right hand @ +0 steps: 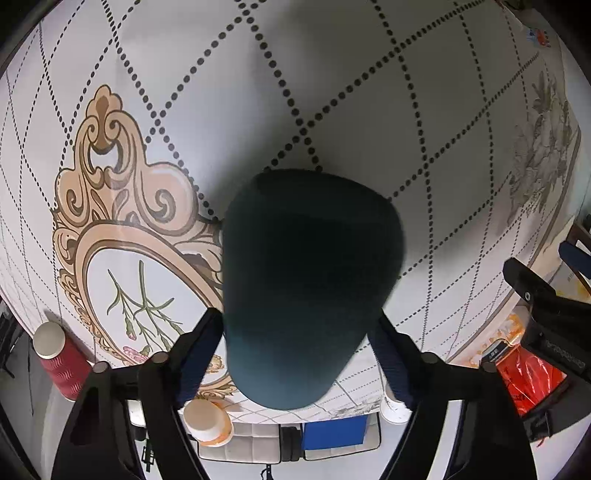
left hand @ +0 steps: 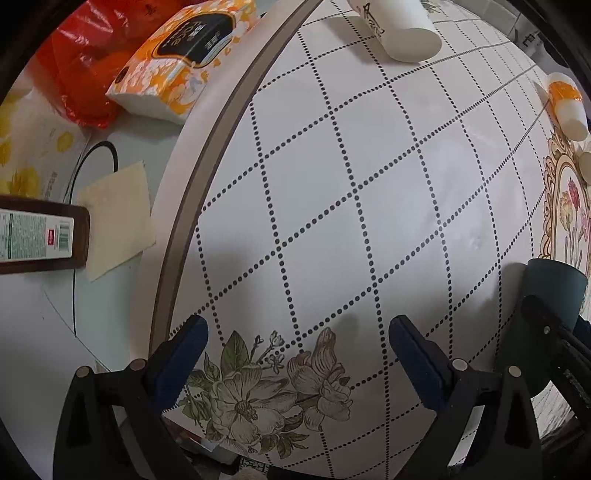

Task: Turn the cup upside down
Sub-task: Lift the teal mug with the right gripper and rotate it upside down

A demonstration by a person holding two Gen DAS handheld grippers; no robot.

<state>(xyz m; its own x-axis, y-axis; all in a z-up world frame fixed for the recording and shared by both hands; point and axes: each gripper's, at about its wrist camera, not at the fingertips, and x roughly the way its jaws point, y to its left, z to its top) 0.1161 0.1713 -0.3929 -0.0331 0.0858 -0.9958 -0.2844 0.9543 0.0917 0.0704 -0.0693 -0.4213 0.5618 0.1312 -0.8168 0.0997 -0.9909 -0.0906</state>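
A dark teal cup (right hand: 306, 280) fills the middle of the right wrist view. My right gripper (right hand: 299, 343) is shut on it, one blue pad (right hand: 201, 350) on each side, holding it over the patterned table (right hand: 332, 92). Which end of the cup faces the table is unclear. In the left wrist view the same cup (left hand: 554, 291) and my right gripper (left hand: 561, 332) show at the right edge. My left gripper (left hand: 299, 354) is open and empty, low over the table's floral print (left hand: 273, 391).
Upside-down paper cups stand on the table: a white one (left hand: 402, 29), an orange-banded one (left hand: 567, 105) and a red ribbed one (right hand: 61, 360). Beyond the table's curved rim (left hand: 221, 122) lie a tissue pack (left hand: 184, 59), a red bag (left hand: 81, 66) and a brown bottle (left hand: 40, 236).
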